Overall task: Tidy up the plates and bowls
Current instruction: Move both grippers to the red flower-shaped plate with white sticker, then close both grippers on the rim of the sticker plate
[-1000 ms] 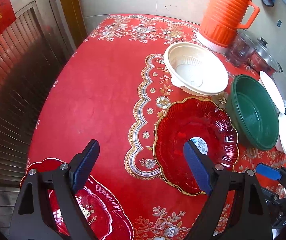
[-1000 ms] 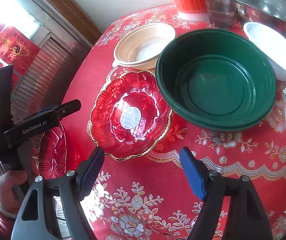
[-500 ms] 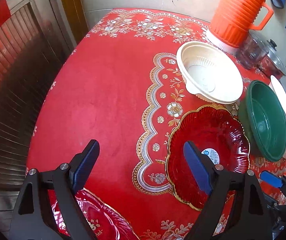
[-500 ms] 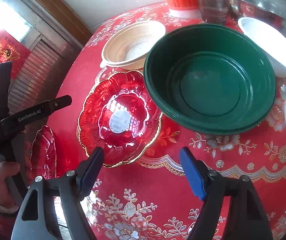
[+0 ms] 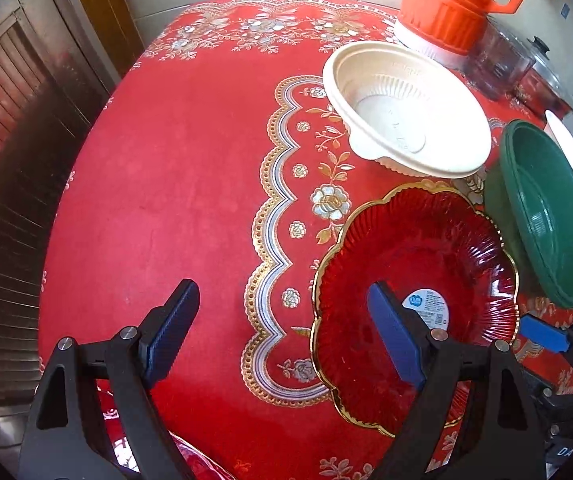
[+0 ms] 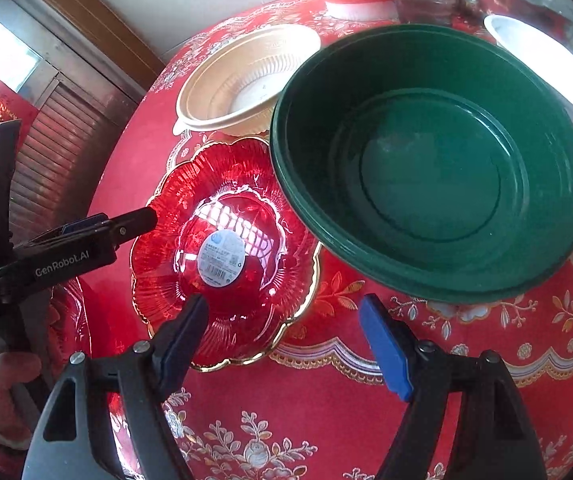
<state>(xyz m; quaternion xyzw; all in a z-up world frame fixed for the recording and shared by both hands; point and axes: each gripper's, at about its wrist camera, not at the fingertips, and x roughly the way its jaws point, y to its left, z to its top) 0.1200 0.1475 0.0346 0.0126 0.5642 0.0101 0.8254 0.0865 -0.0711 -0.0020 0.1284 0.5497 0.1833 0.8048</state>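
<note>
Left claw is hanging wide open w/ nothing in it, its right finger over the red glass plate; cream bowl is sitting far, green bowl right.

Right cam: my right claw is gaping wide, empty, over the tablecloth; red glass plate near-left, green bowl overlapping its rim.

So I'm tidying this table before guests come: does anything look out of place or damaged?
Nothing looks broken or spilled. One oddity: the red glass plate still carries a round product sticker in its middle. The green bowl overlaps its rim.
</note>
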